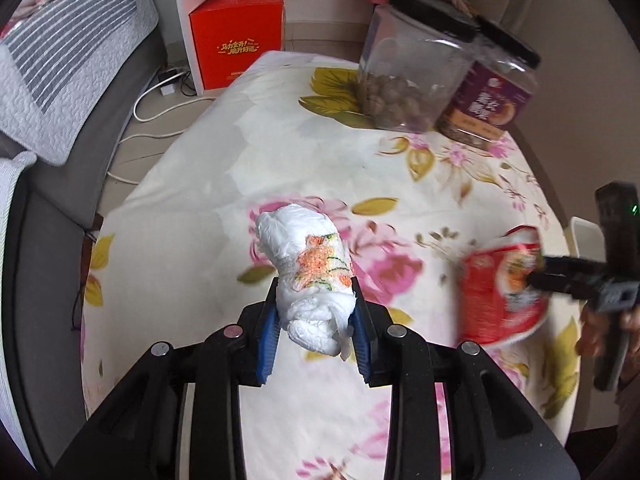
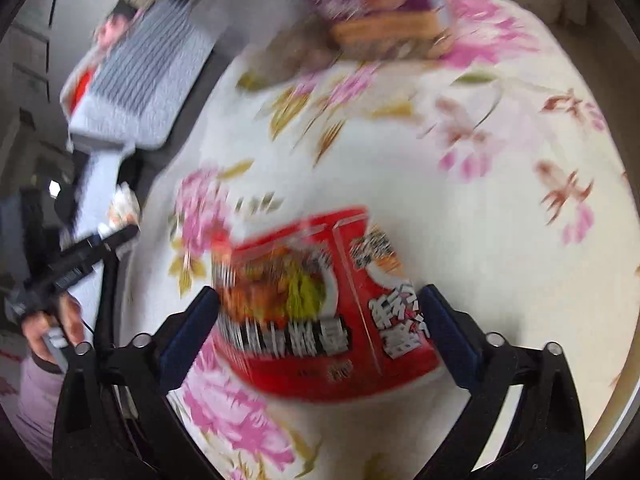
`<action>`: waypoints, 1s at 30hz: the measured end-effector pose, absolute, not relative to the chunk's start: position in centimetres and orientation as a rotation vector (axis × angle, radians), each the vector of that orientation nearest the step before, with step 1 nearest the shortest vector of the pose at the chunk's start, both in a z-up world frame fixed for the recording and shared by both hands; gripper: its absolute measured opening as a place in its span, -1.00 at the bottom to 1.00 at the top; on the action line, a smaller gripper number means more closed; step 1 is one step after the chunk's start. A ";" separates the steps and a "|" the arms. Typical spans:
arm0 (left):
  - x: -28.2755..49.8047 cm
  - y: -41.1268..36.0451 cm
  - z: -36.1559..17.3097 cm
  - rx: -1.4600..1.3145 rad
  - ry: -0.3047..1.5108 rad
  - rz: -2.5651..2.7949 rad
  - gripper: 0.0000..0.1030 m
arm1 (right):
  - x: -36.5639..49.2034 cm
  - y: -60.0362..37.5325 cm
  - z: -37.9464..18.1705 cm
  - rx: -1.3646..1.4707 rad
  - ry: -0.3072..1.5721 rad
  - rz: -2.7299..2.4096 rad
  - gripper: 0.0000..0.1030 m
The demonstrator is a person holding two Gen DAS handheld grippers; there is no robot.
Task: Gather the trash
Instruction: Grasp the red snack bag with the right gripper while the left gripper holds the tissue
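Observation:
A crumpled white tissue (image 1: 296, 240) with an orange flower print is clamped between the blue pads of my left gripper (image 1: 315, 282), which holds it above the flowered tablecloth (image 1: 320, 152). The right wrist view shows that gripper (image 2: 120, 236) at the far left, past the table edge, in a person's hand. A red instant-noodle cup (image 2: 304, 320) lies tilted on the cloth between the wide-spread fingers of my right gripper (image 2: 318, 291). Its pads sit right beside the cup's sides, and the blur shows no clear squeeze. In the left wrist view the cup (image 1: 496, 296) sits at the right, with the right gripper (image 1: 536, 272) over it.
At the table's far end stand a clear black-lidded jar of nuts (image 1: 408, 68) and a purple-labelled jar (image 1: 492, 92). Left of the table is a grey sofa with a striped cushion (image 1: 60, 72). A red box (image 1: 236, 48) and white cables (image 1: 160, 108) lie on the floor beyond.

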State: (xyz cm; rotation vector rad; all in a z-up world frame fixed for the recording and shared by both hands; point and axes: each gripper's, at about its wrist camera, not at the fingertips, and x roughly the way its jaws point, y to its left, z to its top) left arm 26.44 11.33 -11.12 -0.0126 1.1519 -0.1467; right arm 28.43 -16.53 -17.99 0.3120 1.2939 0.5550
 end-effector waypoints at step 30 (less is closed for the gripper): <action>13.1 11.6 -7.4 -0.289 1.020 -0.143 -0.38 | 20.2 -12.6 -17.7 0.705 1.189 0.402 0.76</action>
